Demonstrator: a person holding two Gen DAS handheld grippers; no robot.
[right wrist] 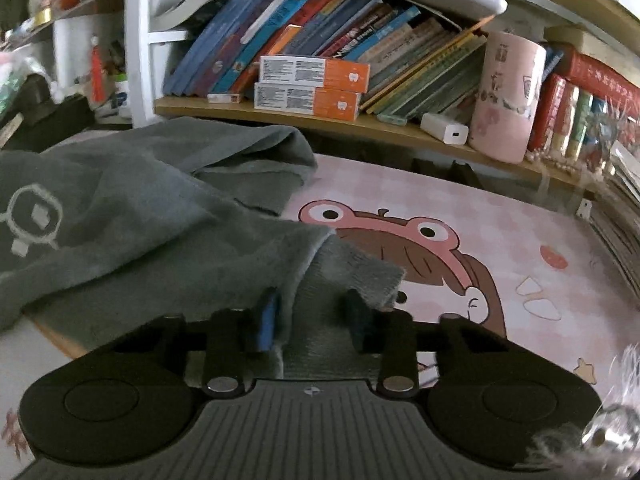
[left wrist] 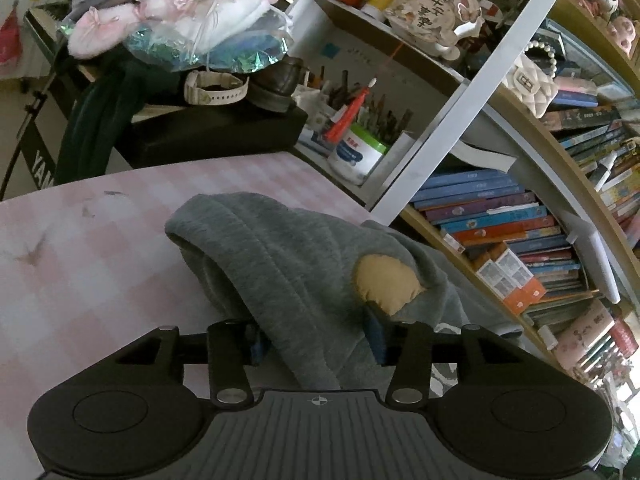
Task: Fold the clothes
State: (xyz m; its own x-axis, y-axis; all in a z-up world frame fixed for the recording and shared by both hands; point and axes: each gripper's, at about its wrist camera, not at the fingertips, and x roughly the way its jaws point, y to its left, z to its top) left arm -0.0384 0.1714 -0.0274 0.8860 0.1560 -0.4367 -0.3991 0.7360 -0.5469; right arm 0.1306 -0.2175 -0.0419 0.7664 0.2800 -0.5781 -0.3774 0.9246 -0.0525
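A grey fleece garment [left wrist: 272, 256] with a tan patch [left wrist: 384, 280] lies bunched on the pink checked table mat [left wrist: 80, 264]. One fold of it runs between the fingers of my left gripper [left wrist: 316, 340], which stands open; the pads sit apart from the cloth's sides. In the right wrist view the same garment [right wrist: 132, 216] spreads to the left, a white emblem on it. Its ribbed sleeve cuff [right wrist: 360, 276] lies flat between and under the fingers of my right gripper [right wrist: 314, 320]. Those jaws are partly apart and not pinched on it.
A cartoon frog-hat print [right wrist: 400, 240] covers the mat on the right. Behind the table run shelves of books [right wrist: 320, 40] with orange boxes [right wrist: 312, 84] and a pink cup [right wrist: 508, 100]. Plush toys [left wrist: 180, 12], a watch [left wrist: 214, 86] and a white jar [left wrist: 356, 156] crowd the left side.
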